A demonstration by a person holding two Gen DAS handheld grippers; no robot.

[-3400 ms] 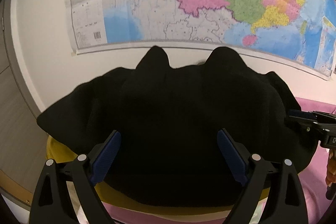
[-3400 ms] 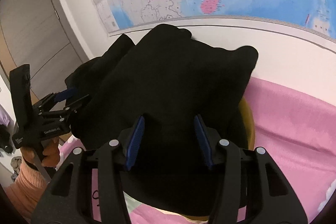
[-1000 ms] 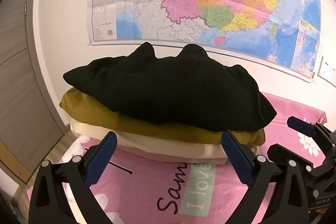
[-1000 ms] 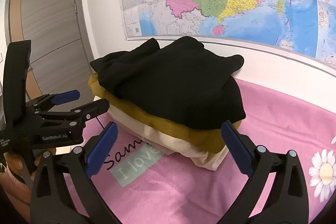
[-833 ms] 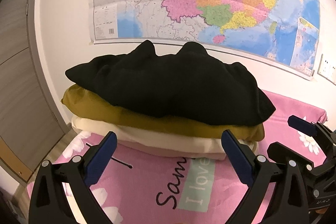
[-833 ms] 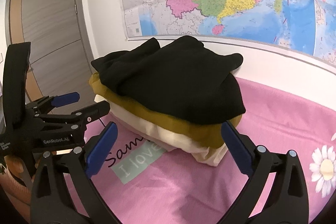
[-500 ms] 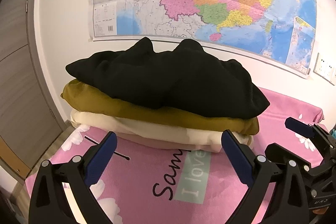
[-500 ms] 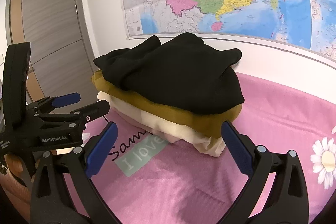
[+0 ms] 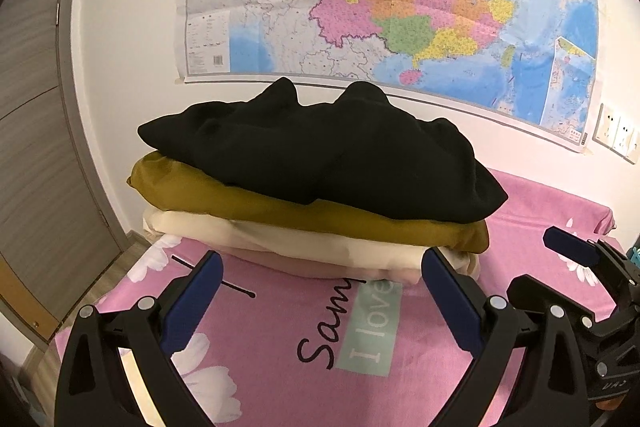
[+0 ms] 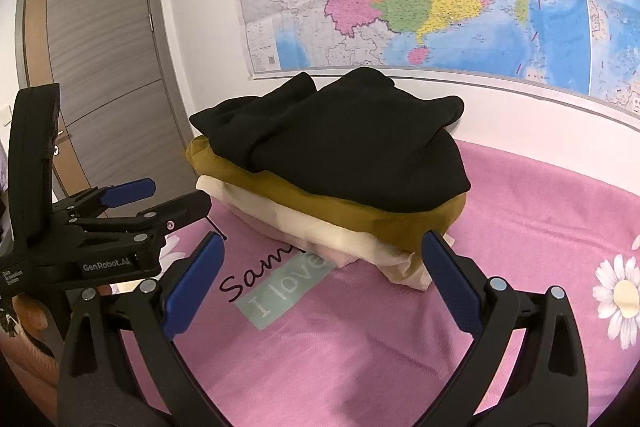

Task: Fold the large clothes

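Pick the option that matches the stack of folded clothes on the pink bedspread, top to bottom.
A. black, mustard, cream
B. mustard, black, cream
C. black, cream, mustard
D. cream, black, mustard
A: the black garment lies on top, the mustard garment sits directly under it, and the cream garment is below that, all on the pink bedspread.

Black garment (image 9: 320, 155) atop folded stack (image 9: 304, 227)
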